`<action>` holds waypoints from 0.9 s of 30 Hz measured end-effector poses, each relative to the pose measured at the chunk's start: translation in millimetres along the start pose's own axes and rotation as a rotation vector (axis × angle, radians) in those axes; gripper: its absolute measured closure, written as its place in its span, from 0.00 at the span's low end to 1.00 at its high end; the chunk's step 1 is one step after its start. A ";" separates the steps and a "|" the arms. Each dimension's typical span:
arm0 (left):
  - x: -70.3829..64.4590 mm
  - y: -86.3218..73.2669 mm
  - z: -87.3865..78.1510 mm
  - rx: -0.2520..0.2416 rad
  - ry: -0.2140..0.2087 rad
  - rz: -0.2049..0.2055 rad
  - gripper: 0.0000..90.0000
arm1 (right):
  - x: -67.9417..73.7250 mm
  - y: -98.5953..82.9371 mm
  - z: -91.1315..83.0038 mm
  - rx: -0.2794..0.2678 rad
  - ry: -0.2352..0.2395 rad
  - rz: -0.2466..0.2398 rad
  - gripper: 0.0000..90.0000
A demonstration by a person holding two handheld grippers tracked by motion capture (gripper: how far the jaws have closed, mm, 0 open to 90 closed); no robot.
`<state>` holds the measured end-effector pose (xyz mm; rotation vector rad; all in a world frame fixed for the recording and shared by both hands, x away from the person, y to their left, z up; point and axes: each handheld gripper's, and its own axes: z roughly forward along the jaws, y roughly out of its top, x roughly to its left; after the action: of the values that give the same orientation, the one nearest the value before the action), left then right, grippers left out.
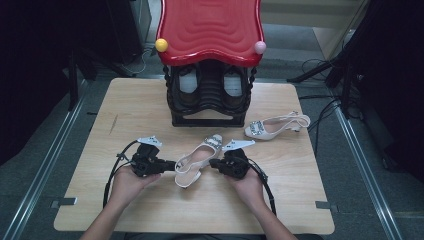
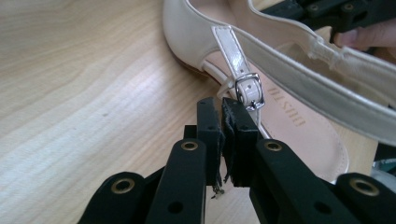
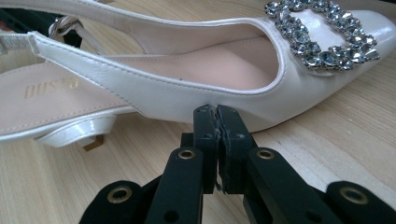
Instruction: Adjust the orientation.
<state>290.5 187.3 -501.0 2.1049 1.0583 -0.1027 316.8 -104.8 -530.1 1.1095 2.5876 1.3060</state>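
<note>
While both tools have their jaws pressed together with nothing between them, the white shoe [image 1: 197, 160] lies on the worktop [image 1: 150, 205] between them. The left tool [image 2: 223, 105] sits by the buckle strap [image 2: 243, 77]; the right tool [image 3: 215, 112] touches the shoe's side. A push could make the shoe slide or tip over.

Black grippers [image 1: 167, 164], brass-ringed screw holes

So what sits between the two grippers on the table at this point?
In the high view, the nearer white shoe lies between the left gripper and the right gripper, each with shut jaws at one of its sides.
</note>
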 end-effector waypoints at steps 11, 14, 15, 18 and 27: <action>-8.6 -5.9 3.1 0.008 -0.007 0.005 0.96 | -1.3 2.8 7.0 -0.004 -0.002 0.011 0.97; -11.7 -6.4 3.9 0.007 -0.016 0.011 0.96 | -2.4 6.7 8.7 0.005 -0.010 -0.001 0.97; -13.6 -6.5 4.7 0.008 -0.018 0.013 0.96 | -2.9 6.9 9.1 0.005 -0.008 0.001 0.97; -17.8 -6.9 6.5 0.003 -0.018 0.027 0.95 | -4.5 8.8 11.0 0.001 -0.009 0.006 0.98; -19.2 -7.0 8.9 0.005 -0.011 0.045 0.91 | -8.9 13.4 12.2 0.006 -0.007 0.023 0.96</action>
<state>275.2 171.5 -504.0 2.1289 1.0043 -0.0946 335.3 -96.6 -530.8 1.1454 2.5835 1.2974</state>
